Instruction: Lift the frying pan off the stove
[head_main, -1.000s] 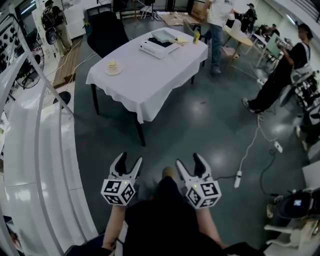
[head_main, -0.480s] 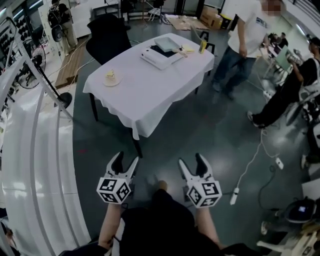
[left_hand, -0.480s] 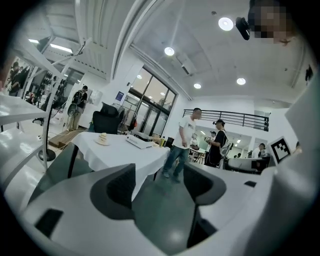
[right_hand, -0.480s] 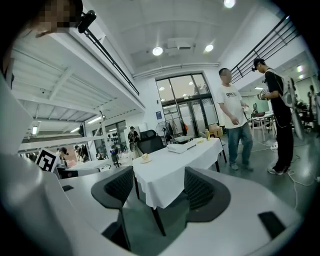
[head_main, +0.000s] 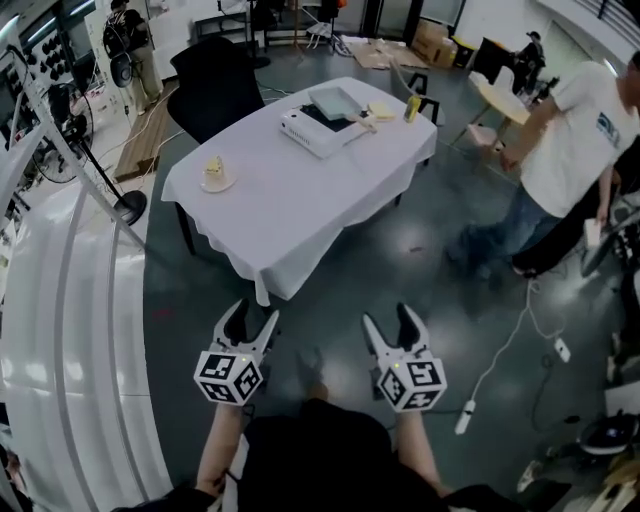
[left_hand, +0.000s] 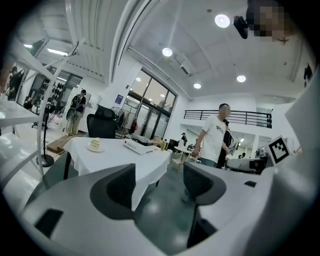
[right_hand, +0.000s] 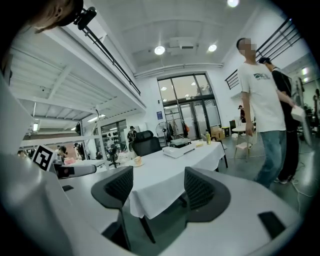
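Two grippers held low over the grey floor, both w/ nothing in them: left gripper has its jaws spread wide, just air and floor between them, and the right gripper is the same, wide apart and empty. Both point at a table w/ a white cloth, well apart from the tips. On the near-left part of it sits a small plate w/ cake. At the far end there's a white boxy unit, a flat tray-looking thing just behind it, and a yellow bottle. Stuff's too small to tell which bit is the stove or frying pan tbh. Black office chair behind the table, person in a white tee off to the right.
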